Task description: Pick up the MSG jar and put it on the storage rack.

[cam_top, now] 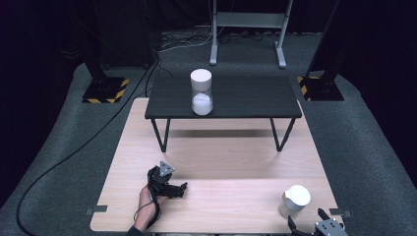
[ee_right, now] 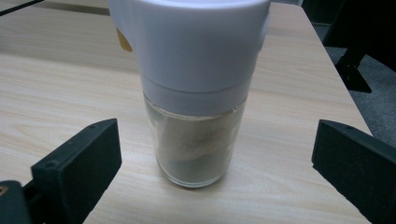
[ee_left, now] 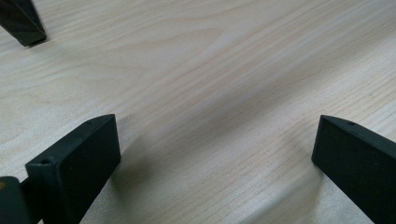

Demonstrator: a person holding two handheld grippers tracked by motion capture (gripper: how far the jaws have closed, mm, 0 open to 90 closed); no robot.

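A clear glass jar point(ee_right: 195, 140) with a white lid point(ee_right: 191, 42) is seen standing upright at the near right corner of the light wooden tabletop point(cam_top: 236, 196); pale contents, too blurred to be identified, are seen in its lower part. A second, taller clear jar point(cam_top: 201, 92) with a white cap is seen on the small black table point(cam_top: 246, 96) farther back, its lower part filled with a white substance.

The right gripper point(ee_right: 212, 154) is held released, its jaws spread wide to either side of the near jar, which is centred in the gap but not touched. In the high view this gripper point(cam_top: 309, 222) is found just in front of the jar. The left gripper point(cam_top: 183, 187) is held low over bare wood at the near left, well apart from the jar, its jaws likewise spread with nothing between them.
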